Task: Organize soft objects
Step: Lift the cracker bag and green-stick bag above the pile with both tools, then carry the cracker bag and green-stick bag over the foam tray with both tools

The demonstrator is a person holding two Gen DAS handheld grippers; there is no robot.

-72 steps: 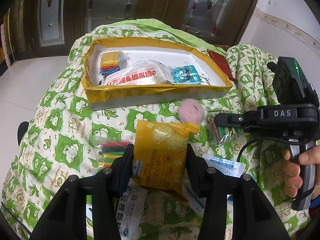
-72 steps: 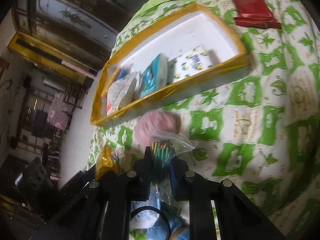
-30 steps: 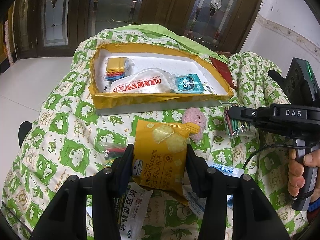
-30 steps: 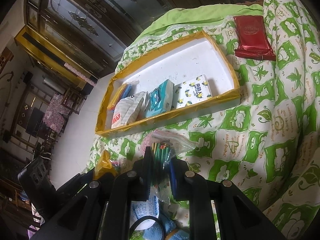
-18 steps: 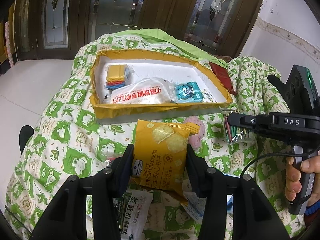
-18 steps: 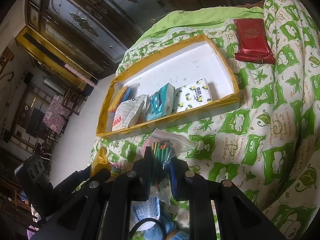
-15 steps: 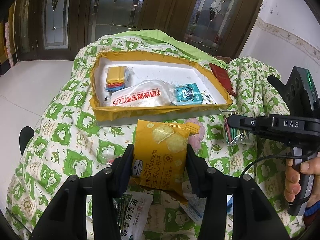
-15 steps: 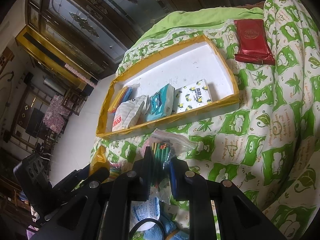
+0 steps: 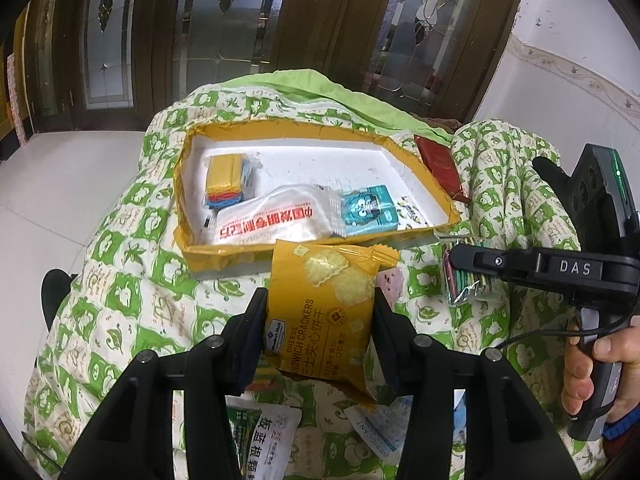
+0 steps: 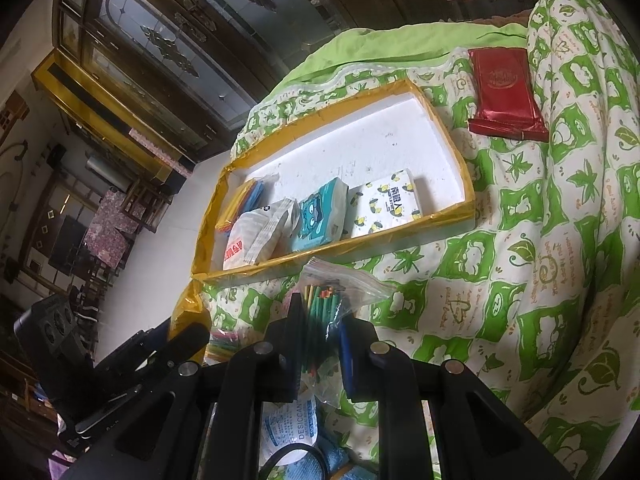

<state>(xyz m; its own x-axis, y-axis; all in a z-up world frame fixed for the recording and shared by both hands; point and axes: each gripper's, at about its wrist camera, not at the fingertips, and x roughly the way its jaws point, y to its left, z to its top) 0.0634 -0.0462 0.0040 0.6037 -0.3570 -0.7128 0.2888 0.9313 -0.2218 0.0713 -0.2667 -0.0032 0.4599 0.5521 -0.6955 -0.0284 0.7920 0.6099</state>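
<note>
Left tool (image 9: 320, 312) clamped on yellow cracker packet (image 9: 320, 312), held above quilt (image 9: 120, 300) before tray (image 9: 420, 168); right tool (image 10: 320, 316) pinches clear bag of sticks (image 10: 324, 304); tray's right half bare.

Yellow cracker packet (image 9: 324, 312), yellow-rimmed white tray (image 9: 316, 160), green-and-white leaf-patterned quilt (image 10: 520, 280), red packet (image 10: 504, 92).
</note>
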